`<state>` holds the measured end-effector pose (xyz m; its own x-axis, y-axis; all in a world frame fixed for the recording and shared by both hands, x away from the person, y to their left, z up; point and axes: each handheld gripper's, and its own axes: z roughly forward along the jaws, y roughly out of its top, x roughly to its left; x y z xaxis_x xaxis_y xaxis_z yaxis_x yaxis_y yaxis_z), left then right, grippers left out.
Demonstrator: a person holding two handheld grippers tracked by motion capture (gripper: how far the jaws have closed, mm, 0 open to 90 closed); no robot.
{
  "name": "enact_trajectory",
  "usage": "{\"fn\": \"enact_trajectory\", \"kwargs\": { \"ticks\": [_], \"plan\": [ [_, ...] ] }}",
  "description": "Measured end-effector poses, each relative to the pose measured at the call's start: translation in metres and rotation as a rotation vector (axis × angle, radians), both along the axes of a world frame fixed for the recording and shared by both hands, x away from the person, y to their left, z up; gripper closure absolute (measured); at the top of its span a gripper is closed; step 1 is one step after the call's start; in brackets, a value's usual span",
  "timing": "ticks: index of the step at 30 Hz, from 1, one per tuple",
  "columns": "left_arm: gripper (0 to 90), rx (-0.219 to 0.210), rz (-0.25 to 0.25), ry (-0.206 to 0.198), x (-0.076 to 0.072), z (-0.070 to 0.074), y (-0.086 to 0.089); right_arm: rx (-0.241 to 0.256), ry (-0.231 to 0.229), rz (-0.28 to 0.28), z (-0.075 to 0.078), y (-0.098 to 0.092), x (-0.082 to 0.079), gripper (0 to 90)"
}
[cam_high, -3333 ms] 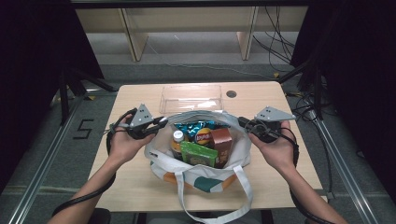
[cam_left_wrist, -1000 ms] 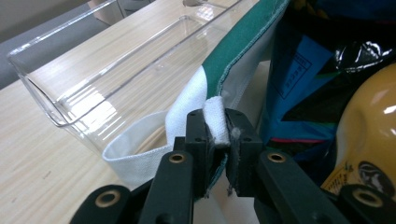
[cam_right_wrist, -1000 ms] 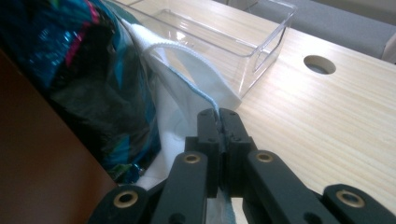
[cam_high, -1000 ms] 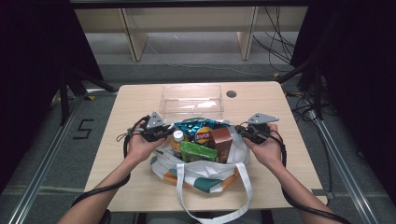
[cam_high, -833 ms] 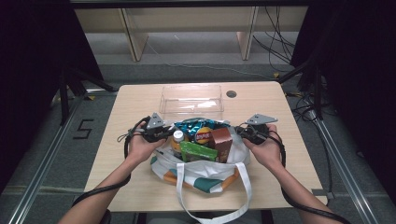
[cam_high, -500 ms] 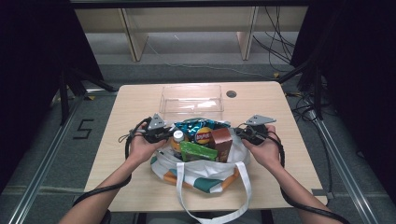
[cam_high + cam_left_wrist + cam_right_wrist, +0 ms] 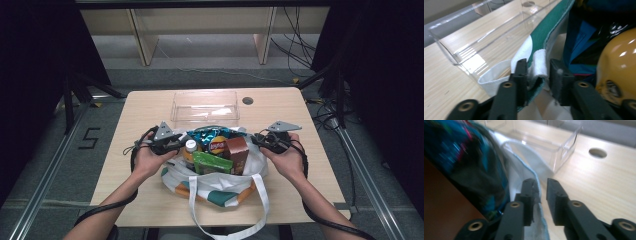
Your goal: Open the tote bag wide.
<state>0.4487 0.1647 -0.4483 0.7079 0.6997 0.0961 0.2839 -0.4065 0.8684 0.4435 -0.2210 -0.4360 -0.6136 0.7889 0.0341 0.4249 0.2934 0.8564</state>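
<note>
A white tote bag (image 7: 220, 187) with green and orange patches stands at the table's front middle, stuffed with snacks: a blue packet (image 7: 212, 134), a brown box (image 7: 239, 155), a green packet (image 7: 212, 162) and a white-capped bottle (image 7: 190, 146). My left gripper (image 7: 172, 142) is at the bag's left rim. In the left gripper view its jaws (image 7: 537, 65) pinch the green rim (image 7: 549, 32) and a folded white strap (image 7: 540, 62). At the right rim is my right gripper (image 7: 260, 140), whose nearly closed jaws (image 7: 541, 182) hold white bag cloth (image 7: 524, 162).
An empty clear plastic bin (image 7: 205, 106) sits just behind the bag. A round hole (image 7: 247, 100) is in the tabletop to its right. One white strap (image 7: 192, 210) hangs over the table's front edge. Bare wood lies on both sides of the bag.
Since 3.3 s ago both grippers have come in and down to the bag's rim. Over the last second they have barely moved.
</note>
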Motion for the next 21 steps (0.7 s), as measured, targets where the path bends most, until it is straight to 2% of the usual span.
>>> {"fn": "enact_trajectory", "kwargs": {
  "ticks": [2, 3, 4, 5, 6, 7, 8, 9, 10, 11, 13, 14, 15, 16, 20, 21],
  "plan": [
    [56.4, -0.028, 0.01, -0.016, -0.008, 0.007, 0.005, 0.032, -0.043, -0.013, 0.013, -0.004, -0.004, 68.5],
    [54.3, -0.028, 0.01, -0.016, -0.008, 0.007, 0.005, 0.032, -0.043, -0.013, 0.013, -0.004, -0.004, 68.5],
    [54.3, -0.044, 0.02, -0.027, -0.012, 0.011, 0.008, 0.044, -0.051, -0.022, 0.015, -0.005, -0.005, 67.5],
    [51.1, -0.056, 0.018, -0.035, -0.014, 0.013, 0.01, 0.079, -0.048, -0.034, 0.019, -0.005, -0.006, 65.7],
    [49.6, -0.08, 0.025, -0.05, -0.018, 0.016, 0.013, 0.066, -0.062, -0.032, 0.021, -0.008, -0.006, 65.3],
    [46.9, -0.093, 0.035, -0.06, -0.021, 0.018, 0.015, 0.087, -0.062, -0.051, 0.024, -0.008, -0.007, 65.0],
    [46.0, -0.093, 0.044, -0.074, -0.024, 0.019, 0.018, 0.084, -0.058, -0.05, 0.026, -0.01, -0.007, 64.9],
    [45.1, -0.098, 0.047, -0.081, -0.025, 0.019, 0.02, 0.071, -0.082, -0.044, 0.027, -0.013, -0.005, 64.9],
    [44.5, -0.106, 0.051, -0.088, -0.027, 0.018, 0.022, 0.093, -0.06, -0.058, 0.028, -0.011, -0.007, 64.8],
    [44.0, -0.107, 0.057, -0.092, -0.028, 0.018, 0.024, 0.075, -0.102, -0.047, 0.028, -0.014, -0.004, 64.8],
    [43.4, -0.11, 0.063, -0.095, -0.028, 0.017, 0.026, 0.1, -0.094, -0.067, 0.028, -0.012, -0.005, 64.8],
    [43.3, -0.111, 0.067, -0.093, -0.028, 0.017, 0.026, 0.09, -0.074, -0.06, 0.03, -0.013, -0.006, 64.8],
    [43.1, -0.107, 0.073, -0.098, -0.028, 0.017, 0.027, 0.094, -0.082, -0.055, 0.03, -0.013, -0.005, 64.7],
    [43.1, -0.115, 0.076, -0.098, -0.028, 0.016, 0.027, 0.107, -0.064, -0.058, 0.03, -0.013, -0.006, 64.7],
    [42.6, -0.116, 0.079, -0.095, -0.028, 0.016, 0.027, 0.104, -0.071, -0.055, 0.031, -0.013, -0.005, 64.4],
    [42.5, -0.11, 0.082, -0.094, -0.028, 0.016, 0.027, 0.084, -0.085, -0.053, 0.032, -0.014, -0.005, 64.3]
  ]
}}
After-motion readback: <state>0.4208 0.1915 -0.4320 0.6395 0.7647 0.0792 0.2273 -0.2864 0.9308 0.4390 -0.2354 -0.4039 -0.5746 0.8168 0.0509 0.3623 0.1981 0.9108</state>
